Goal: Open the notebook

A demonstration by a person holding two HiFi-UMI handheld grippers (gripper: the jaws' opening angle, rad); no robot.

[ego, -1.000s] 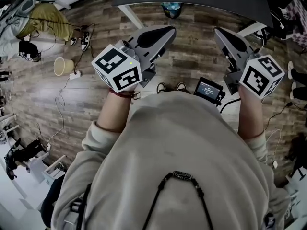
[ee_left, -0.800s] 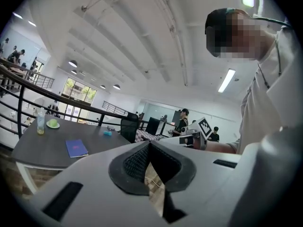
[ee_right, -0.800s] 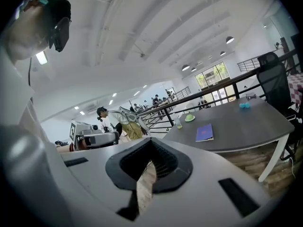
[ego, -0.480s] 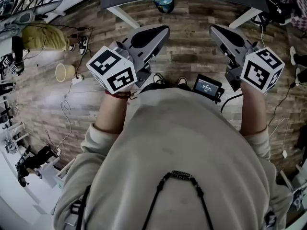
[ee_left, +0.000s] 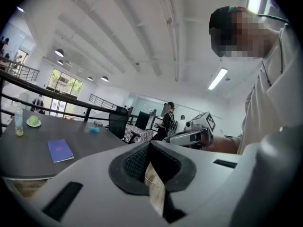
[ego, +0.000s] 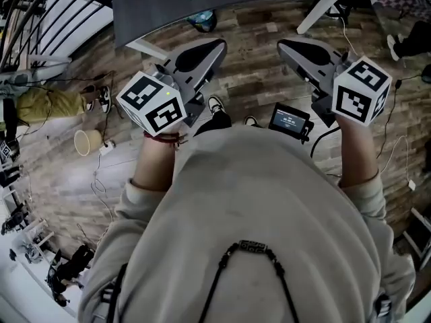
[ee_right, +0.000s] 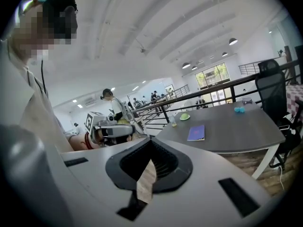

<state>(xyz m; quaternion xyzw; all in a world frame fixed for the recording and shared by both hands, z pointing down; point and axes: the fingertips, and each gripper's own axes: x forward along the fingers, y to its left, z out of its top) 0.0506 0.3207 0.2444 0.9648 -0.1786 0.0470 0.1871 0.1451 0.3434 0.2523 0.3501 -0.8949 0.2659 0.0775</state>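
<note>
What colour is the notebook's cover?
Blue; the notebook shows best in the right gripper view.

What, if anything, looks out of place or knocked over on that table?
Nothing stands out. The blue notebook lies flat and closed on the dark table, and the bottle farther along it stands upright. No spill or damage shows from these views.
</note>
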